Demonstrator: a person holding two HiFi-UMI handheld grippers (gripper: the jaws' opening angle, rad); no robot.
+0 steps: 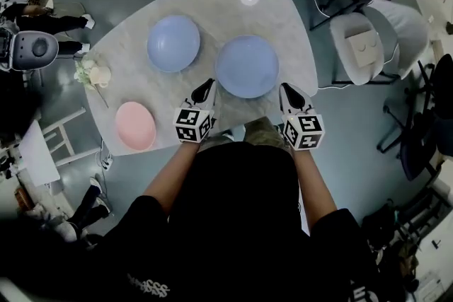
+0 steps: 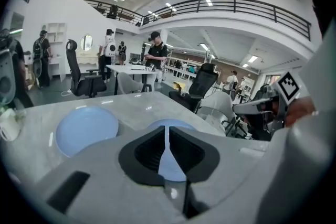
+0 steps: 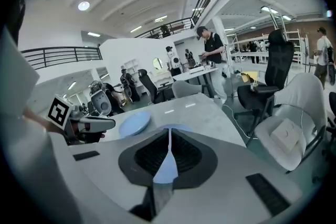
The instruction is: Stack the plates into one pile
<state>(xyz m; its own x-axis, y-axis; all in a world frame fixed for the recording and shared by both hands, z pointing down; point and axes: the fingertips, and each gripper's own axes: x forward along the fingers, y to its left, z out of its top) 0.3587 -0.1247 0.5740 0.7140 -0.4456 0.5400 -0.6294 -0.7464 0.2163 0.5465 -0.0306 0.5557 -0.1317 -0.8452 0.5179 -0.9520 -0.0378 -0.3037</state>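
Three plates lie on the pale marble table (image 1: 134, 74). One blue plate (image 1: 173, 43) sits at the back left, a second blue plate (image 1: 247, 66) is in the middle, and a smaller pink plate (image 1: 135, 125) lies near the front left edge. My left gripper (image 1: 207, 85) is shut and empty, just left of the middle plate's near rim. My right gripper (image 1: 286, 89) is shut and empty, just right of that rim. In the left gripper view the closed jaws (image 2: 168, 131) point at the middle plate (image 2: 173, 124). The right gripper view shows its jaws (image 3: 169, 134) toward the same plate (image 3: 181, 127).
A small bunch of pale flowers (image 1: 93, 73) lies at the table's left edge. White chairs (image 1: 368, 39) stand to the right of the table, and an office chair is behind it. People stand at desks farther off in the room.
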